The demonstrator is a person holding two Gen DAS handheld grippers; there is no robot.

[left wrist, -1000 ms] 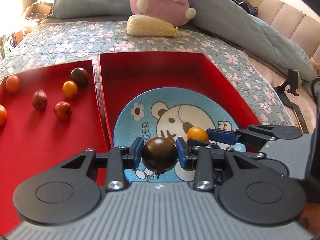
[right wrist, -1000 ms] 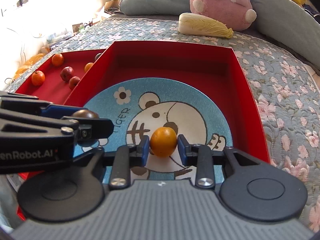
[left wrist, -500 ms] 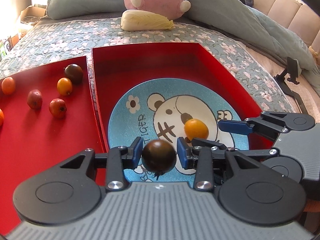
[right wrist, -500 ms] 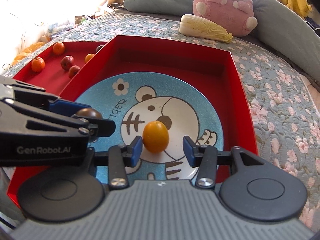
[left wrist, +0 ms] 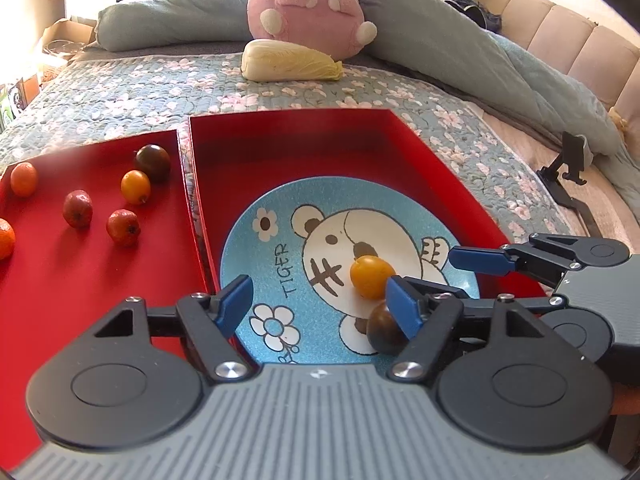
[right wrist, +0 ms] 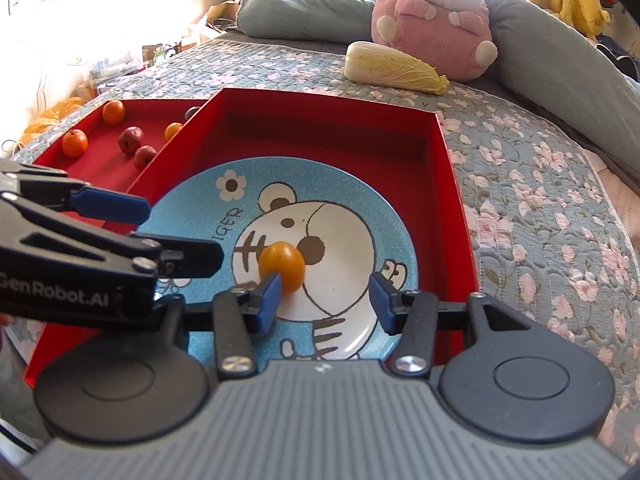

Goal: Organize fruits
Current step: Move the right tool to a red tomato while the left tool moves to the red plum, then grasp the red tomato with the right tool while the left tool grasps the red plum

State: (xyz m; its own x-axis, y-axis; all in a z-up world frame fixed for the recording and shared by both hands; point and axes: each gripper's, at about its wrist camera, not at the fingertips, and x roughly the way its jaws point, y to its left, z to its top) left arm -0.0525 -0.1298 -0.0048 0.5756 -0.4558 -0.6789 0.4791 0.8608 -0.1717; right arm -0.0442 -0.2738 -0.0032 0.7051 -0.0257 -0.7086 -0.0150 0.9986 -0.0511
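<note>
A second ago each gripper pinched a fruit; now both have let go. The left gripper [left wrist: 320, 304] has just been opening, and its blue pads stand wide apart, with the dark plum [left wrist: 385, 330] lying on the plate [left wrist: 248, 248] close against the inner side of its right finger, no longer clamped. The right gripper [right wrist: 324, 302] has also just been opening: the yellow-orange fruit [right wrist: 282, 266] sits on the plate just ahead of its left pad, seemingly touching it, while the other pad stands clear.

The plate is round, glossy and blue, printed with a white cartoon tiger, flowers and the word TIGER. It lies in a deep red box [left wrist: 288, 136] with straight, smooth walls. Beside it, a shallower red tray [left wrist: 52, 280] holds more small round fruits: two reddish ones [left wrist: 123, 227], three orange ones [left wrist: 136, 187] and another dark plum [left wrist: 153, 162].

Both stand on a quilted bedspread [left wrist: 140, 96] with a pink flower pattern. Farther back lie a pale, ribbed cabbage [left wrist: 290, 60] and a pink plush toy [left wrist: 308, 4].

The released plum is smooth, shiny and nearly black-brown; the yellow-orange fruit is oval and glossy.
</note>
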